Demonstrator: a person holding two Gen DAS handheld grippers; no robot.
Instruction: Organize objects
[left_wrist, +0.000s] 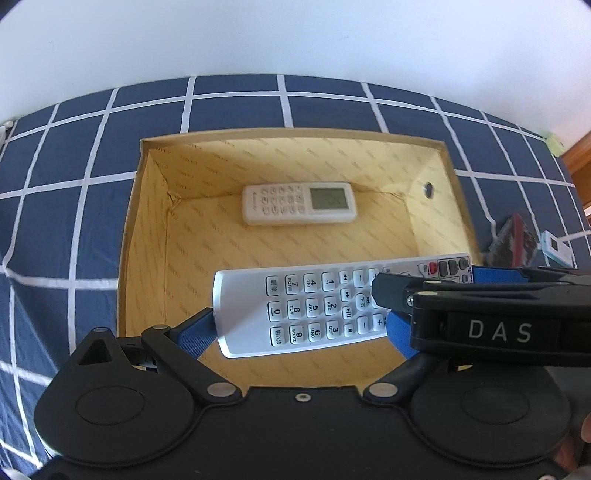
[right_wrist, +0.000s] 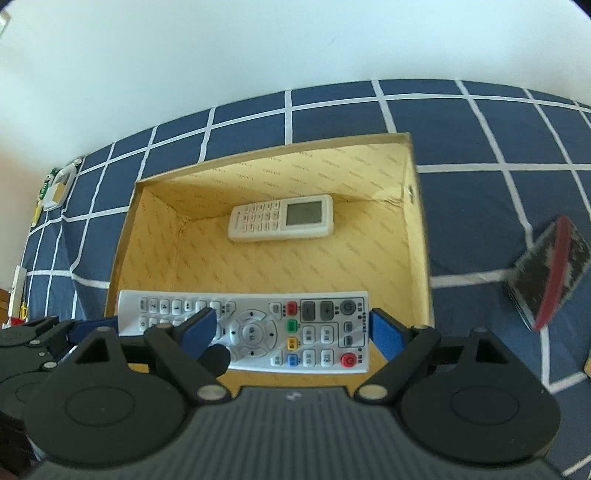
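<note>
Both the left hand-held gripper (left_wrist: 301, 332) and the right hand-held gripper (right_wrist: 291, 332) pinch the long white remote (right_wrist: 243, 328) at frame bottom above the cardboard box (right_wrist: 419, 236), so lowering and releasing it beside the smaller remote (right_wrist: 280, 218) seems next.

plain white wall (left_wrist: 295, 37); navy white-checked bedsheet (left_wrist: 240, 110); daylight

A bed (right_wrist: 480, 122) under a navy sheet with white grid lines carries an open cardboard box (right_wrist: 419, 236) ahead of the tool, and a red-edged dark object (right_wrist: 550, 273) to the tool's right.
</note>
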